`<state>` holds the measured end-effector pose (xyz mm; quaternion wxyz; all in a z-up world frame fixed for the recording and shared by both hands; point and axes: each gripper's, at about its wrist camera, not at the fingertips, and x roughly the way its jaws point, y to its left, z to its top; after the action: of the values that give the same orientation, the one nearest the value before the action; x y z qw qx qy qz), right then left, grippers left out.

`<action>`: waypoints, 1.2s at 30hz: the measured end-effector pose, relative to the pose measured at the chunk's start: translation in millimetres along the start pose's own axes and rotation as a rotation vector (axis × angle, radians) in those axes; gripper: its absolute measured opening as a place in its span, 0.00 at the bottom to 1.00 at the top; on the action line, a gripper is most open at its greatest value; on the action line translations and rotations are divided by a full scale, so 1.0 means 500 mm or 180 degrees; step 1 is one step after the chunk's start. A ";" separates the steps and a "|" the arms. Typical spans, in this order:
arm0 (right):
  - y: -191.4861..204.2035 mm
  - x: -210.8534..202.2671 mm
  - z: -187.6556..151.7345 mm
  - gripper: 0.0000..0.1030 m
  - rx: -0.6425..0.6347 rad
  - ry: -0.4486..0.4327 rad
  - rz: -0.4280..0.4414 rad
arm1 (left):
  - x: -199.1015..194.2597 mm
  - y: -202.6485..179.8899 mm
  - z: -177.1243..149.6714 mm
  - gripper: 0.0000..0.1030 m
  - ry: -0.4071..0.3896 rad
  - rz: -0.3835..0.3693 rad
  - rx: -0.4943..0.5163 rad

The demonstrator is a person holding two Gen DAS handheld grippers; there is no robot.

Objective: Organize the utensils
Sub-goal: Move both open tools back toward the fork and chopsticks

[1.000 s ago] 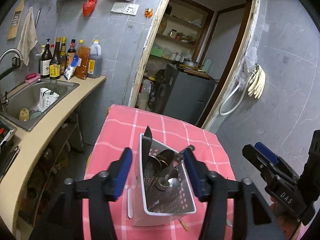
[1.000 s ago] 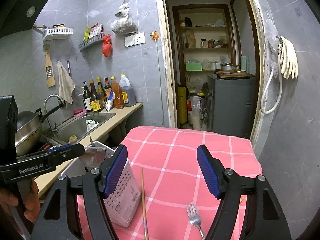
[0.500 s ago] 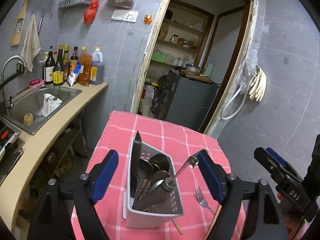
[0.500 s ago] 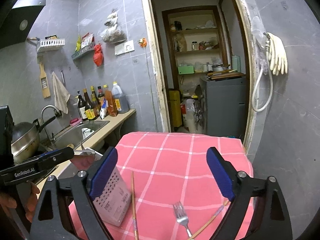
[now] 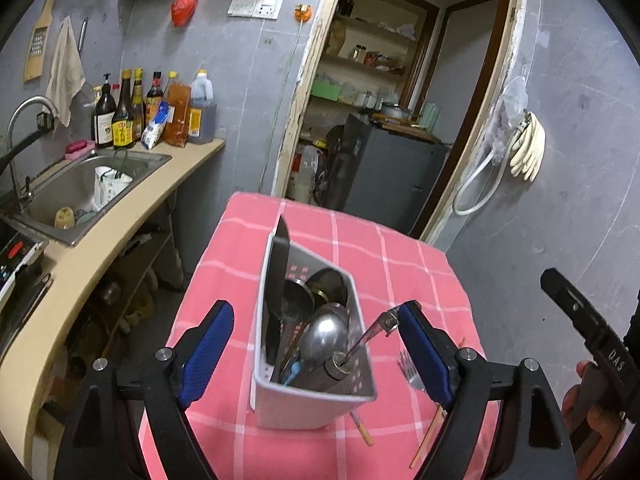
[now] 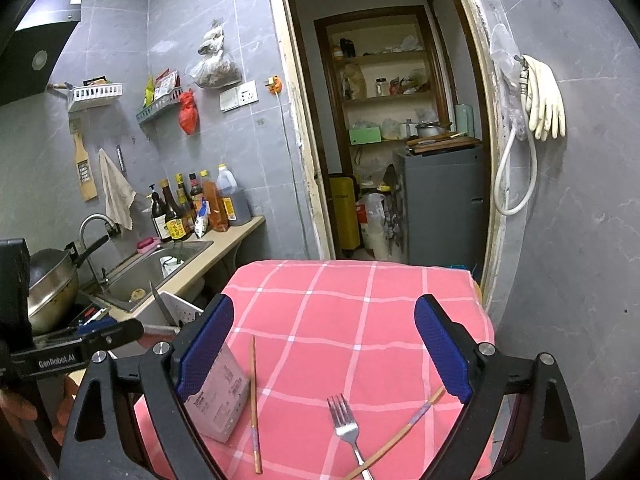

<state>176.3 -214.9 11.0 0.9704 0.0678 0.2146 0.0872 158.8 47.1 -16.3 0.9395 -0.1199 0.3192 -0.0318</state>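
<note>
A white perforated utensil holder (image 5: pixel 312 392) stands on the pink checked tablecloth (image 5: pixel 360 248); it also shows in the right wrist view (image 6: pixel 216 404). It holds a black knife (image 5: pixel 278 280), spoons (image 5: pixel 324 336) and a whisk handle (image 5: pixel 372 330). My left gripper (image 5: pixel 316 352) is open, its jaws on either side of the holder and apart from it. My right gripper (image 6: pixel 320 348) is open and empty above the cloth. A fork (image 6: pixel 346 428) and two chopsticks (image 6: pixel 254 400) (image 6: pixel 400 436) lie on the cloth below it.
A counter with a sink (image 5: pixel 92 184) and sauce bottles (image 5: pixel 152 108) runs along the left. A wok (image 6: pixel 48 288) sits at the far left. An open doorway (image 6: pixel 400 140) with a grey cabinet lies behind the table. Rubber gloves (image 6: pixel 544 96) hang on the right wall.
My left gripper has opened wide and pulled back from the holder, which stays on the cloth. My right gripper has also opened wider and risen slightly.
</note>
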 end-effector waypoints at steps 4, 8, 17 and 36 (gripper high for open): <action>0.003 0.010 -0.005 0.86 0.0006 0.0034 0.0052 | -0.010 0.006 -0.009 0.81 0.0001 -0.0018 -0.0054; 0.011 0.015 -0.013 0.86 0.0000 0.0071 0.0093 | -0.018 0.009 -0.021 0.85 0.0027 -0.0089 -0.0099; 0.009 0.013 -0.017 0.86 -0.0007 0.0074 0.0103 | -0.041 0.000 -0.030 0.86 -0.0052 0.0012 -0.0083; -0.067 -0.066 -0.030 0.86 -0.0086 0.0140 -0.0190 | -0.088 -0.101 -0.024 0.89 -0.0435 -0.0220 0.0262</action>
<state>145.0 -252.8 5.0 0.9685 0.0463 0.2367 0.0626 117.4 1.6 13.2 0.9616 -0.0941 0.2483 -0.0690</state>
